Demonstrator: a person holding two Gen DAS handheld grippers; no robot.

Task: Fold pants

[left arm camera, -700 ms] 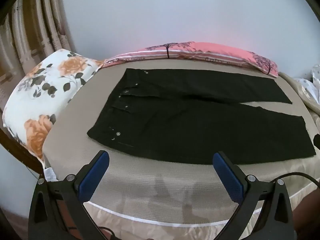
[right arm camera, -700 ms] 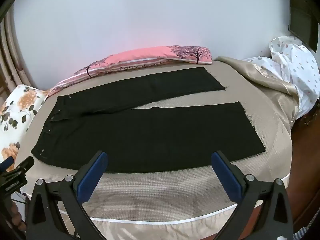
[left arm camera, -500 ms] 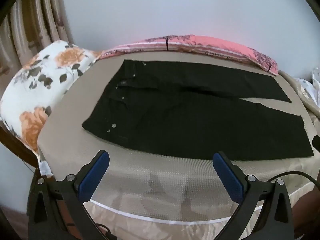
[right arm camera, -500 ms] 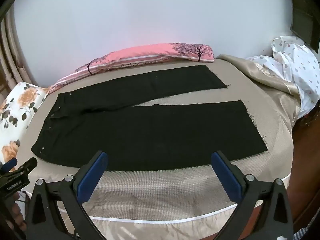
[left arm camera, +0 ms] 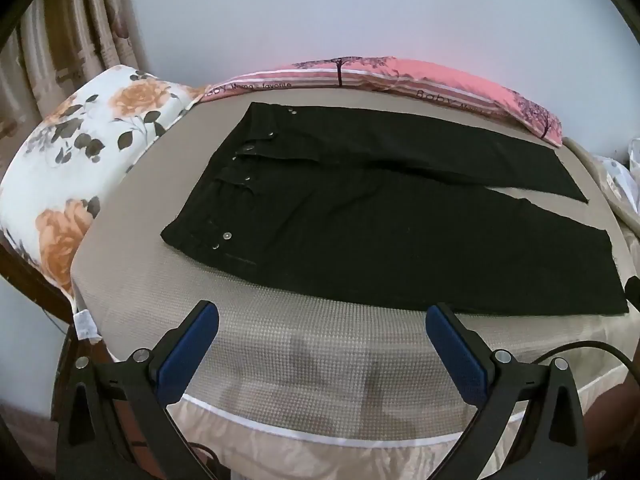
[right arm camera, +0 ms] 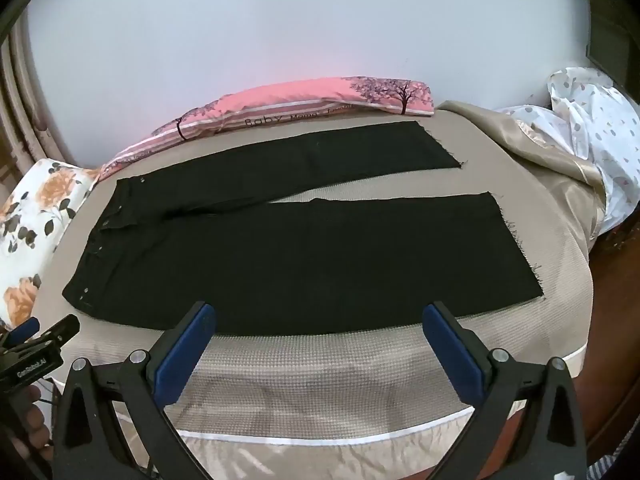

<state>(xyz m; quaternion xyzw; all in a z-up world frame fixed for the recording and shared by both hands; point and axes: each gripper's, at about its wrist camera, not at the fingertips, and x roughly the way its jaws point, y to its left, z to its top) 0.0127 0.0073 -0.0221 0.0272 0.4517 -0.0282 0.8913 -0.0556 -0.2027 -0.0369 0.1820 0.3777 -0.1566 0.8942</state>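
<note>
Black pants [left arm camera: 380,232] lie flat on a beige bed, waistband to the left, both legs spread apart toward the right. They also show in the right wrist view [right arm camera: 304,248]. My left gripper [left arm camera: 322,322] is open and empty, above the bed's near edge, just short of the near leg. My right gripper [right arm camera: 320,320] is open and empty, its tips at the near leg's front edge. The left gripper also shows at the left edge of the right wrist view [right arm camera: 36,340].
A floral pillow [left arm camera: 76,176] lies at the bed's left end. A pink striped pillow [left arm camera: 400,80] runs along the back by the wall. A crumpled white dotted sheet [right arm camera: 592,136] and beige blanket [right arm camera: 532,148] lie at the right. A cable [left arm camera: 584,348] trails at lower right.
Both grippers have moved forward and a little higher toward the pants, which now look larger and lower-framed. Both stay open; the pants have not moved.
</note>
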